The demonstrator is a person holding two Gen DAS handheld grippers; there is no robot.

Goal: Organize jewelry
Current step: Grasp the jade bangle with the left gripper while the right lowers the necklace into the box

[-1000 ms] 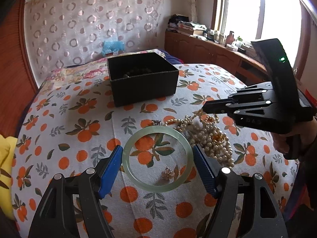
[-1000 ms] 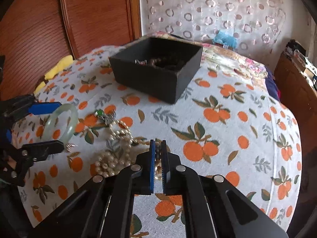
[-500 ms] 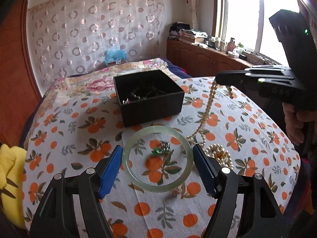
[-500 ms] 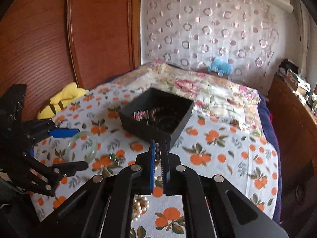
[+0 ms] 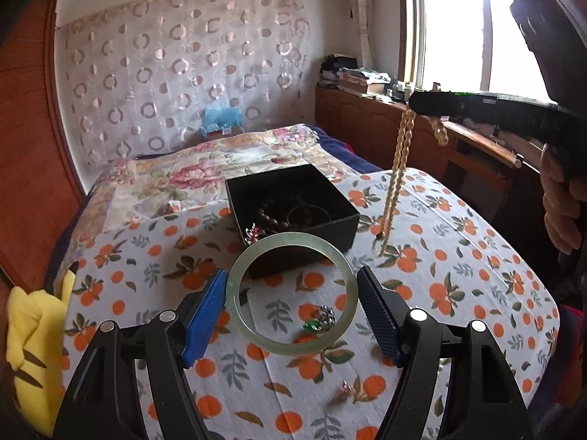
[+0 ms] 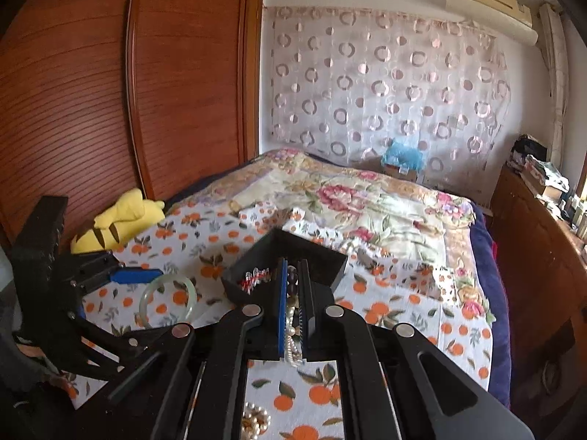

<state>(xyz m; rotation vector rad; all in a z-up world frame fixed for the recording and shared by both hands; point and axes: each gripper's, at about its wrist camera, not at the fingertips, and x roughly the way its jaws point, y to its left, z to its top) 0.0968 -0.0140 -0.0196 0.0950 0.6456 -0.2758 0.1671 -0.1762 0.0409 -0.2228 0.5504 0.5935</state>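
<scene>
Jade bangle (image 5: pixel 291 291), pearl necklace (image 5: pixel 398 168), one each

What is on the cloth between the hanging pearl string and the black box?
Nothing but bare orange-print cloth. The left wrist view shows a narrow empty strip between the pearl string and the box, its near corner beside the string's lower end.

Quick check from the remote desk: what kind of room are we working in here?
Most likely a bedroom in a home. The work surface is a bed covered with a floral quilt and an orange-print cloth, a yellow plush toy lies by the wooden wardrobe, and a curtain hangs behind.
</scene>
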